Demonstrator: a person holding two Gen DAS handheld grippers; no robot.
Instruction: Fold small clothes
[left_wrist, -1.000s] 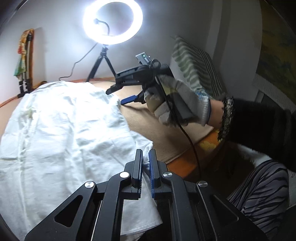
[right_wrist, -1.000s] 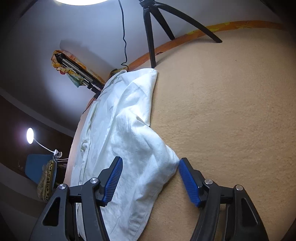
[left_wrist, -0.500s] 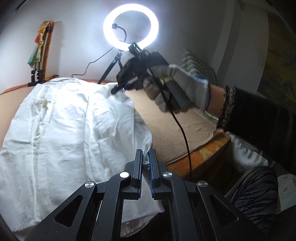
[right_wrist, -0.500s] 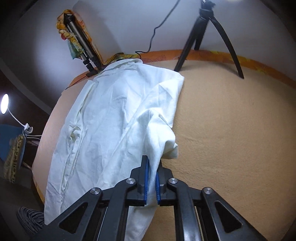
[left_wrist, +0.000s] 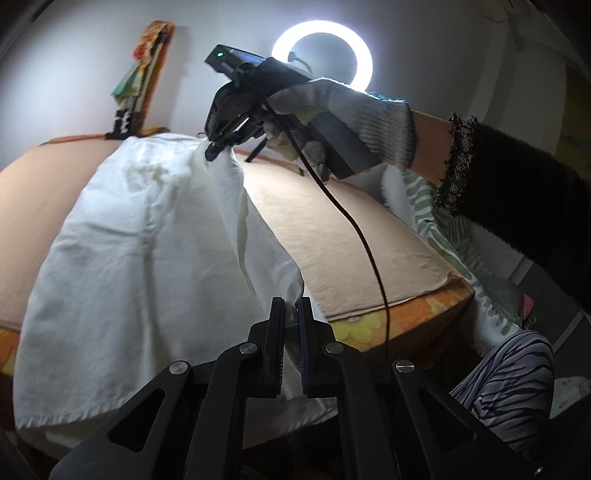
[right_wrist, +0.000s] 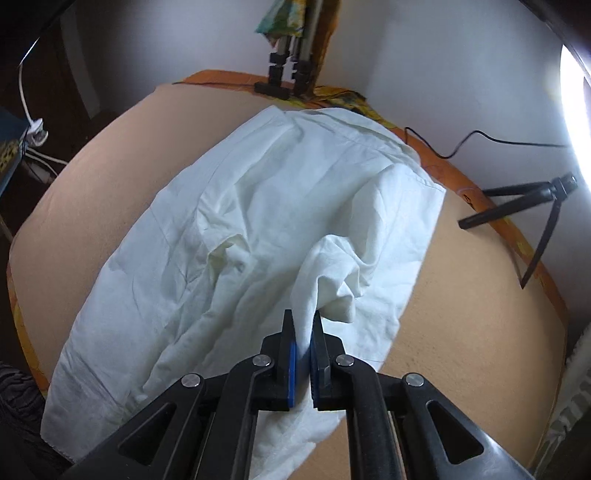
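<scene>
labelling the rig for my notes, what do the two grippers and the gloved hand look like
Both grippers are black, with angular cut-out arms, silver rivets and blue ribbed pads on the fingers: the left gripper and the right gripper. From the left wrist view, the right hand wears a grey knit glove with a blue-edged cuff, then a black fuzzy sleeve with a lacy cuff. A thin black cable hangs from its handle.

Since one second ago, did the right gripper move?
Yes. In the left wrist view, the right gripper went leftward, from right of the ring light to left of it.
</scene>
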